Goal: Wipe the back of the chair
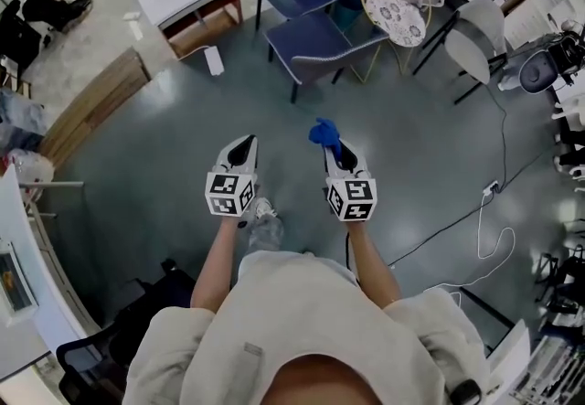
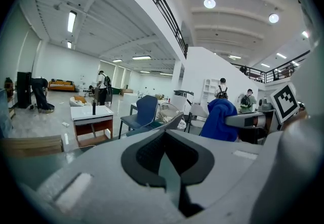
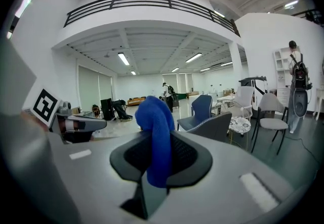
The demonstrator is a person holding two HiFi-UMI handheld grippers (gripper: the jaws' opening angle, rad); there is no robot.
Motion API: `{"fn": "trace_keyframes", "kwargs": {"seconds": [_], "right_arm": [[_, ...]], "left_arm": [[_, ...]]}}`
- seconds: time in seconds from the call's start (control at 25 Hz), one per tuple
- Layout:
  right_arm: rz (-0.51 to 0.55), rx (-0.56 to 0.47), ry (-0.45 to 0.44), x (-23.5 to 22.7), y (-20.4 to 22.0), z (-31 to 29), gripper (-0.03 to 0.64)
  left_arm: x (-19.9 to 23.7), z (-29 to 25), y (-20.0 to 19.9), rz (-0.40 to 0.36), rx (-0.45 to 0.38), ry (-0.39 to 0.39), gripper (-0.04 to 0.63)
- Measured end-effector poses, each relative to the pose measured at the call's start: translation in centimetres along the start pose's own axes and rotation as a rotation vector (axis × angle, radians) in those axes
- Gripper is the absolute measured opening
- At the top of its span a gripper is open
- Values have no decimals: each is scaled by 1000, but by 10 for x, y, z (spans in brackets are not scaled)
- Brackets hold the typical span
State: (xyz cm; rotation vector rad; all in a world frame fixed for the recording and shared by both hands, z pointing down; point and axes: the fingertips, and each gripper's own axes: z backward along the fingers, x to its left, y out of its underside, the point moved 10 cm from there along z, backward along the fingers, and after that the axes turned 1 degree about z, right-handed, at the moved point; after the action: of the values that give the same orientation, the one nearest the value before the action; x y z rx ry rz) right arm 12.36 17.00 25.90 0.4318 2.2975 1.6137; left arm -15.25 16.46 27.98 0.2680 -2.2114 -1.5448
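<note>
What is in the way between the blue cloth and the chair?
Nothing that shows. The right gripper holds the blue cloth, and only bare floor lies between it and the nearest chair ahead. A cable lies on the floor off to the right, clear of that path.

The hall is brightly lit by ceiling lamps (image 2: 209, 3); both gripper views are bent and darkened at the edges.
</note>
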Motion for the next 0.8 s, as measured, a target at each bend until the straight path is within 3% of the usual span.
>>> {"fn": "trace_keyframes", "kwargs": {"seconds": [0.36, 0.8], "right_arm": [[51, -30, 57, 2, -46, -89, 67], [14, -21, 75, -15, -53, -141, 67]], "left_arm": [[91, -46, -42, -2, -31, 18, 2], [131, -80, -57, -8, -27, -2, 2]]}}
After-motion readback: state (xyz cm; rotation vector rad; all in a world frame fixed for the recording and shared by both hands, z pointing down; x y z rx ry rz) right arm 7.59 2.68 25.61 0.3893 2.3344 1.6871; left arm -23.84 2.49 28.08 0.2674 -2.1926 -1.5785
